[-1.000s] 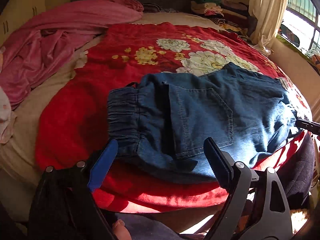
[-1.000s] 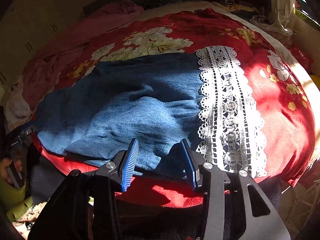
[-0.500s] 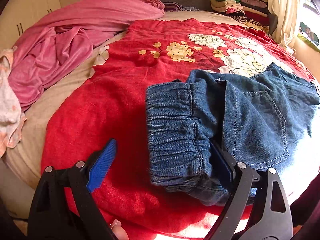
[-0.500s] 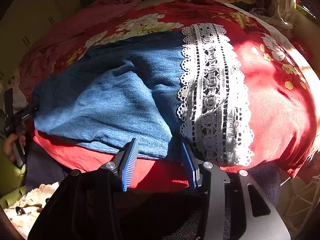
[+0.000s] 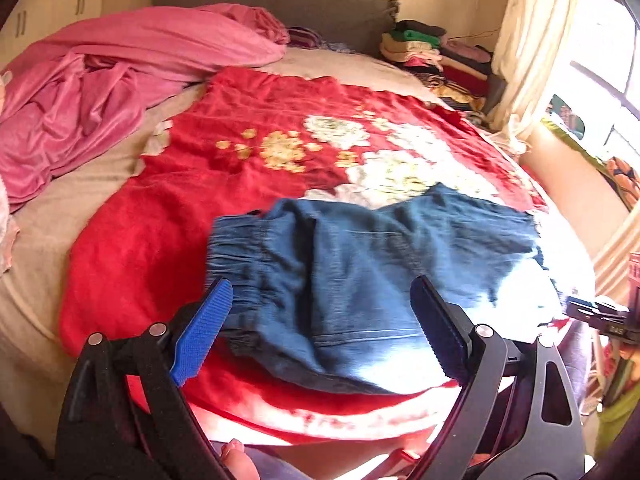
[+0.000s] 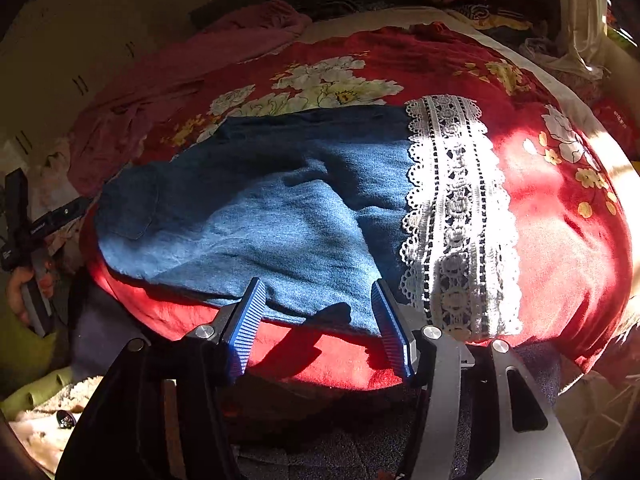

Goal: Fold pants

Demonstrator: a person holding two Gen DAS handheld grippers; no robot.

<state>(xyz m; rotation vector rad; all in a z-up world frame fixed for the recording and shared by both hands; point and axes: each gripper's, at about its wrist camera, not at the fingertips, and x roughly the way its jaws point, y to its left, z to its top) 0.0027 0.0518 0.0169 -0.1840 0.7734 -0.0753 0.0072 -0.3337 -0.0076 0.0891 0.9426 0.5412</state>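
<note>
Hovering both grippers, left (image 5: 320,336) and right (image 6: 318,322), open and empty, we find pants (image 6: 256,216) folded lengthwise at the bed (image 5: 48,264) edge; crosswise folds remain.

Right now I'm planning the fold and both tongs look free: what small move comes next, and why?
Probably ease the right tongs forward onto the near edge of the denim pants beside the lace hem and close: they are open, empty, and straddle that edge.
</note>
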